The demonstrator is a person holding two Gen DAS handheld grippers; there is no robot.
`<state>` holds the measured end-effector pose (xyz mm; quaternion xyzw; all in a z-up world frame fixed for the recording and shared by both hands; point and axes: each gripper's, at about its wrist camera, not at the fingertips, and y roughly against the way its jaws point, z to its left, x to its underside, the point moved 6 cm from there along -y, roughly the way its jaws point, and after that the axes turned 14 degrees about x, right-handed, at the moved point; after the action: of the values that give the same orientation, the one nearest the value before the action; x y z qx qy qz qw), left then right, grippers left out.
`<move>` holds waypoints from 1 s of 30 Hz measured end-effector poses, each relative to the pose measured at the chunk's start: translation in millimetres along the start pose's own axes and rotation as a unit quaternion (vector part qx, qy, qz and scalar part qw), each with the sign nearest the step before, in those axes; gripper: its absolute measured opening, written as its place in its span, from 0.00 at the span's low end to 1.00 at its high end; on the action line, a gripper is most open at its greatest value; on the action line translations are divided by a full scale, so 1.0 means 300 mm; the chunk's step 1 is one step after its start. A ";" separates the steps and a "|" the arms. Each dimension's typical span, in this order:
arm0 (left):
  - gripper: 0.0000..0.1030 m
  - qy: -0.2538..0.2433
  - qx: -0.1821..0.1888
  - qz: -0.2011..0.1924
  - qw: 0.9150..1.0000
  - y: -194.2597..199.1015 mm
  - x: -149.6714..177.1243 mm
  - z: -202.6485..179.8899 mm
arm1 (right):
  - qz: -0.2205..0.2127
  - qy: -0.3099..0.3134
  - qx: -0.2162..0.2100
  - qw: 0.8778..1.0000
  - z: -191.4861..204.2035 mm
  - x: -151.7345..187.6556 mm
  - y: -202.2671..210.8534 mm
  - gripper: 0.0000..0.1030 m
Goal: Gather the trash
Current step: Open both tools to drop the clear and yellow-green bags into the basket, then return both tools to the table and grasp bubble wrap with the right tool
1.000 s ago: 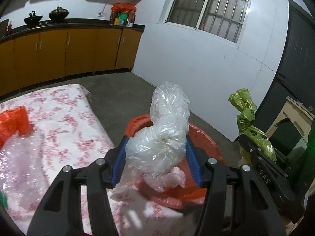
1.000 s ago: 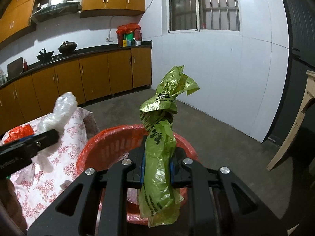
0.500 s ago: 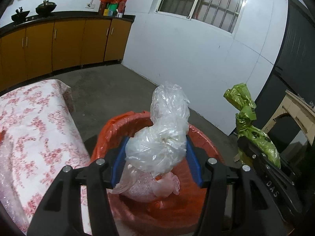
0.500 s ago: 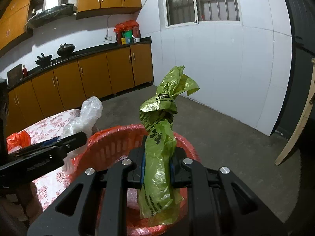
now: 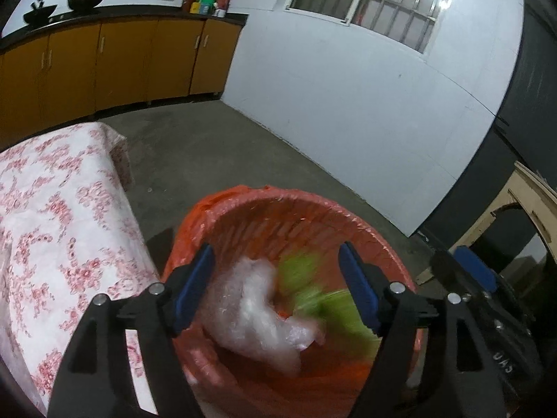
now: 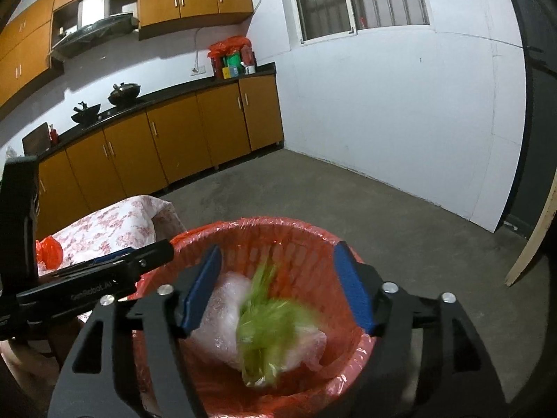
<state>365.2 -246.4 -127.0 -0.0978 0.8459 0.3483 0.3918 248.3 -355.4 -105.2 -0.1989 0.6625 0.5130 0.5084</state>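
Observation:
A red basket lined with a red bag (image 5: pixel 264 205) (image 6: pixel 289 230) stands on the floor beside the table. My left gripper (image 5: pixel 276 287) is open and empty above it. My right gripper (image 6: pixel 278 285) is open and empty above it too. A clear plastic bag (image 5: pixel 257 317) (image 6: pixel 222 317) lies inside the basket. A green plastic bag (image 5: pixel 323 303) (image 6: pixel 268 327), blurred by motion, is inside the basket next to the clear one. The left gripper's body (image 6: pixel 87 282) shows at the left of the right wrist view.
A table with a red floral cloth (image 5: pixel 52 216) (image 6: pixel 115 223) is left of the basket, with a red bag (image 6: pixel 48 252) on it. Orange kitchen cabinets (image 6: pixel 174 146) line the back wall. A white wall (image 5: pixel 348 111) and wooden frame (image 5: pixel 529 202) are to the right. The floor is bare concrete.
Both grippers have opened over the basket. The clear bag and the green bag have dropped from the fingers into the basket.

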 end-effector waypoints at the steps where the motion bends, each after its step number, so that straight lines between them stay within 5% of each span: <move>1: 0.72 0.003 -0.002 -0.001 1.000 0.006 0.001 0.008 | -0.003 -0.003 0.003 1.000 -0.006 -0.002 0.006 0.75; 5: 0.79 0.009 -0.022 -0.015 1.000 0.059 0.004 0.038 | -0.012 -0.027 0.011 1.000 -0.040 -0.007 0.027 0.91; 17: 0.85 -0.014 -0.101 -0.056 0.993 0.324 0.037 0.063 | -0.033 -0.070 0.040 0.996 -0.076 -0.007 0.103 0.94; 25: 0.86 -0.010 -0.155 -0.084 0.984 0.553 0.089 0.118 | -0.030 -0.033 0.009 0.999 0.063 -0.011 0.165 0.94; 30: 0.86 -0.007 -0.214 -0.126 0.969 0.775 0.130 0.184 | -0.028 0.013 -0.024 0.999 0.248 -0.001 0.213 0.94</move>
<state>269.7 -33.8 -61.2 -0.2826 0.7302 0.4694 0.4082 233.1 -264.6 -71.3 -0.2361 0.6507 0.5117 0.5090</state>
